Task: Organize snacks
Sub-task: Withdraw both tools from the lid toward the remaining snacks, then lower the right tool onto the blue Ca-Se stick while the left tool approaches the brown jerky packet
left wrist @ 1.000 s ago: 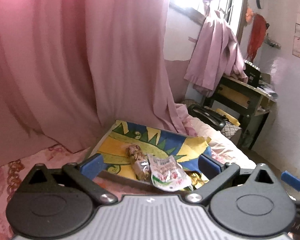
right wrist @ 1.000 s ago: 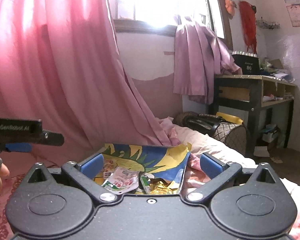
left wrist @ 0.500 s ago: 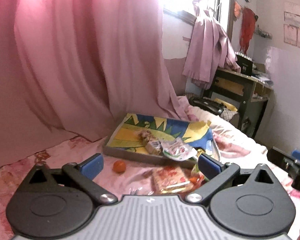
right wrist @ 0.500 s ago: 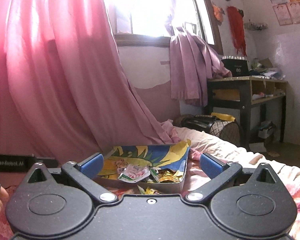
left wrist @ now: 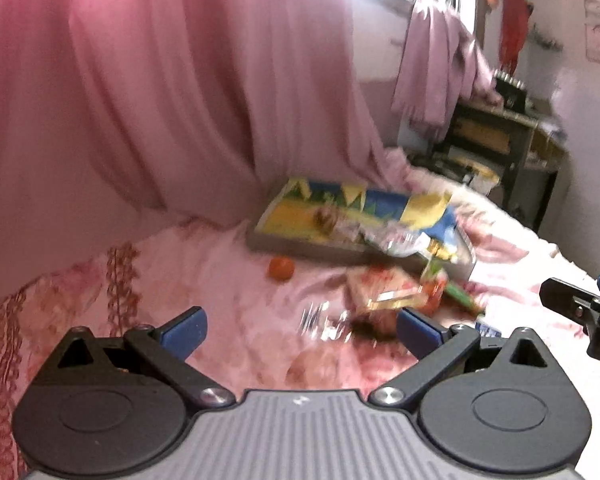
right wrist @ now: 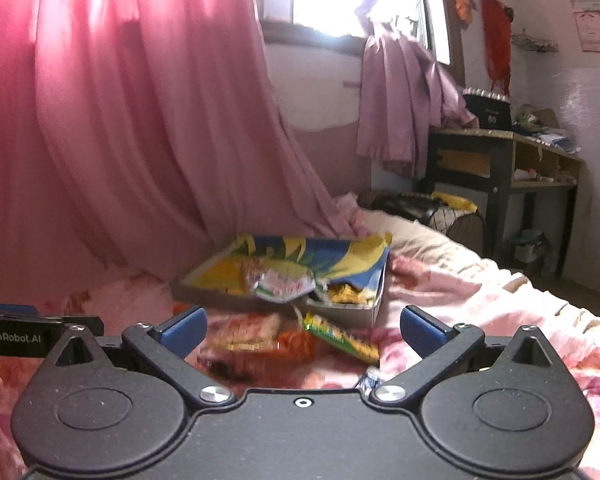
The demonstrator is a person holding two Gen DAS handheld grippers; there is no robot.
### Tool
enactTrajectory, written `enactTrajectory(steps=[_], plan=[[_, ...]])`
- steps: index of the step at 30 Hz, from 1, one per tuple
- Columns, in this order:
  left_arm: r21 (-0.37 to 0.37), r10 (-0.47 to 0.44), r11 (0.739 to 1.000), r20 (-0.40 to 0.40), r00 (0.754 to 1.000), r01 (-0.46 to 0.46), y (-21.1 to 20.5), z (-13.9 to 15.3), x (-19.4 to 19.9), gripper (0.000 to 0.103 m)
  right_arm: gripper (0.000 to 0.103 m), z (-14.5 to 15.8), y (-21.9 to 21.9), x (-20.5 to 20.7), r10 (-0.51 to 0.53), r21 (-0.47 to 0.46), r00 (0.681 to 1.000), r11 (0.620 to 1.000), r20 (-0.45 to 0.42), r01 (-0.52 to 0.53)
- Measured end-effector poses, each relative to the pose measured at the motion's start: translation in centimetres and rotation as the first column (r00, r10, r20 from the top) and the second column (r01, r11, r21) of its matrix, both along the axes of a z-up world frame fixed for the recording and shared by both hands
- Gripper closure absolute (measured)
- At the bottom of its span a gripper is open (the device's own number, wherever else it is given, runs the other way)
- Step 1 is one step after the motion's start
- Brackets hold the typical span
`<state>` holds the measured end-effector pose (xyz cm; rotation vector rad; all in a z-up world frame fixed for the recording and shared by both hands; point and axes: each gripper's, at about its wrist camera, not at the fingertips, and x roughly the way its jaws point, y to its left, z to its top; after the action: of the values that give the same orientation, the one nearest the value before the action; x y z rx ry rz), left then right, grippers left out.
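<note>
1. Snacks: loose packets lie on the pink bedsheet [left wrist: 228, 280] just in front of the tray [right wrist: 340, 312], and several more already rest inside the tray.
2. Left side: the left gripper [left wrist: 300, 326] has its jaws spread wide with nothing between them. It hangs above the sheet, short of the loose items.
3. The small orange fruit [left wrist: 281, 269] lies alone on the sheet just beside the tray's front wall. Judged round and firm, it may roll; close the fingers across its middle.
4. Centre: the red-and-orange packet [right wrist: 256, 334] lies flat on the sheet. It is judged light, soft and crinkly, with a slippery film; take it by an edge or seam rather than pressing on the contents.
5. The green-and-yellow bar wrapper [right wrist: 340, 338] lies just beside that packet, one end near the tray's wall. Judged slim and light; pinch across its narrow width.
6. Right side: the right gripper [right wrist: 300, 326] is likewise spread wide and empty, aimed at the loose packets.
7. Obstructions: the pink curtain [right wrist: 140, 120] hangs close behind the tray. The tray's front wall must be cleared when lifting items in. The soft sheet gives under pressure. Both views are blurred, so print on the packets cannot be read.
</note>
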<state>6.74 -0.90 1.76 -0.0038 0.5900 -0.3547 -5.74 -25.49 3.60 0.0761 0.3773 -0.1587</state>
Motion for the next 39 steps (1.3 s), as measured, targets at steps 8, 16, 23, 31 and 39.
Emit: enactTrajectory(steps=[8, 16, 23, 31, 39], plan=[[-0.002, -0.025, 1.000, -0.208, 0.978, 0.025, 0.3, -2.5, 1.2, 0.000, 0.001, -2.2, 1.1, 1.4, 0.011, -0.027, 0.985, 1.000, -0.172, -0.015], [-0.037, -0.027, 0.999, -0.309, 0.951, 0.017, 0.5, -3.6, 1.8, 0.000, 0.001, -3.6, -0.4, 2.8, 0.010, 0.077, 0.953, 0.997, -0.302, 0.013], [-0.014, -0.066, 0.998, -0.315, 0.947, 0.065, -0.6, -3.9, 1.7, 0.000, 0.001, -6.0, -3.8, 5.1, -0.045, 0.214, 0.877, 0.963, -0.478, 0.166], [0.004, -0.086, 0.996, -0.380, 0.921, 0.094, -1.5, -5.2, 2.1, 0.000, 0.001, -6.6, -5.3, 8.6, 0.044, 0.243, 0.850, 0.965, -0.525, 0.100], [0.013, -0.088, 0.995, -0.413, 0.906, 0.102, -2.3, -6.2, 3.4, 0.000, 0.001, -8.4, -5.8, 11.1, 0.095, 0.268, 0.805, 0.960, -0.586, 0.081]])
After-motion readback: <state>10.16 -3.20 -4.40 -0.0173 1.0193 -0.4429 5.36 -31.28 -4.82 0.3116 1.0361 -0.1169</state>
